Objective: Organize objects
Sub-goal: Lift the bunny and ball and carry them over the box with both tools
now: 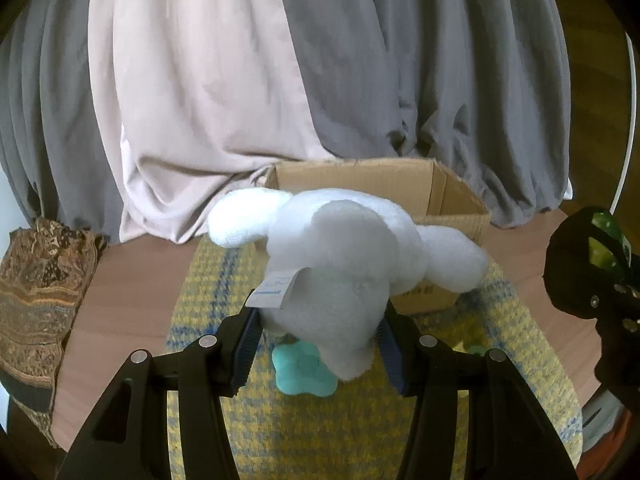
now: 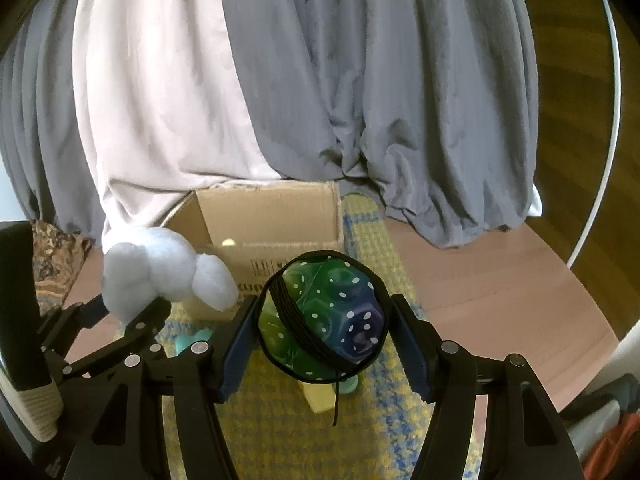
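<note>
The left gripper [image 1: 320,340] is clamped on a white plush toy [image 1: 340,264], its 2 blue pads pressing the lower body from either side, so the toy hangs clear of the yellow checked mat [image 1: 500,320] with its long ears spread left and right across the line of the fingers. The right gripper [image 2: 322,332] is likewise closed, holding a green-and-blue dimpled ball [image 2: 324,316] wrapped in black elastic cord, whose loose end dangles below. Straight ahead of both grippers, at the far edge of the mat and against the grey and pale curtains [image 1: 280,80], stands the open cardboard box [image 1: 444,196]; this is the relation the coming move likely turns on. From the left wrist view the plush already overlaps the box's near rim, with 1 ear across its front wall, so the left hand looks the nearer of the 2, needing mainly a forward carry over the rim. From the right wrist view the box lies ahead and slightly left of the ball, so that hand would have to angle inward beside the plush. A teal toy [image 1: 300,372] and a pale block [image 2: 320,398] remain on the mat beneath the grippers, and a patterned cloth [image 1: 40,300] lies at the table's left edge.
</note>
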`<state>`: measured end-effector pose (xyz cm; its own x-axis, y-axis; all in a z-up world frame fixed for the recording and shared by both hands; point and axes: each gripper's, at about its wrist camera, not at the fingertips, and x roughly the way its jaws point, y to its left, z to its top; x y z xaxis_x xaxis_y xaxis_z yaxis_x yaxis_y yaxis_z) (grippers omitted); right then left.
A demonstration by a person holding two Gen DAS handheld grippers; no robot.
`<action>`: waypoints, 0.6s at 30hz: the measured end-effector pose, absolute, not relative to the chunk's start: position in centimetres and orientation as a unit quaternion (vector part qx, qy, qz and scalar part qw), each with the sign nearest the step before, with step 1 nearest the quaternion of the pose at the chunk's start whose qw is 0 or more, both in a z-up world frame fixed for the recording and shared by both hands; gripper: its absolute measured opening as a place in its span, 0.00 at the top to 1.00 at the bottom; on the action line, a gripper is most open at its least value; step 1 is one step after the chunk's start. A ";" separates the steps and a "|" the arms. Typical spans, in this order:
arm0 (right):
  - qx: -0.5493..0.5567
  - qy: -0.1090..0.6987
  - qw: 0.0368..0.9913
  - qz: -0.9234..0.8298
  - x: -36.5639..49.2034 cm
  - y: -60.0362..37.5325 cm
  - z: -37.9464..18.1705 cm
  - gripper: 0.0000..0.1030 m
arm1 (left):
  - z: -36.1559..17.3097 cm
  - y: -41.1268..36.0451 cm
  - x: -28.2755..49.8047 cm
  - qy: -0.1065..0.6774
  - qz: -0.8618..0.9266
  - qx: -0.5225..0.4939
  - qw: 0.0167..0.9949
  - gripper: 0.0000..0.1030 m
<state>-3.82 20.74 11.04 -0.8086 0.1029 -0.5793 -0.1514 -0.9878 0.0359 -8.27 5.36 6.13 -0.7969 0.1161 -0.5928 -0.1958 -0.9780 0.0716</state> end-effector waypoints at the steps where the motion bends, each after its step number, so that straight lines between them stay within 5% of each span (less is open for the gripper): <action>1: -0.301 0.039 0.066 0.951 -4.0 20.7 11.3 0.38 | 6.5 5.4 -8.4 0.063 0.947 -0.305 0.083 0.49; 18: -0.294 0.027 0.056 0.954 -8.5 20.8 14.5 0.38 | 10.5 6.2 -12.0 0.066 0.954 -0.280 0.083 0.49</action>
<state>-8.47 20.78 14.46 -0.8214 0.0905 -0.5632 -0.1220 -0.9924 0.0185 -12.05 6.25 10.49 -0.8293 0.1209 -0.5456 -0.1945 -0.9777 0.0790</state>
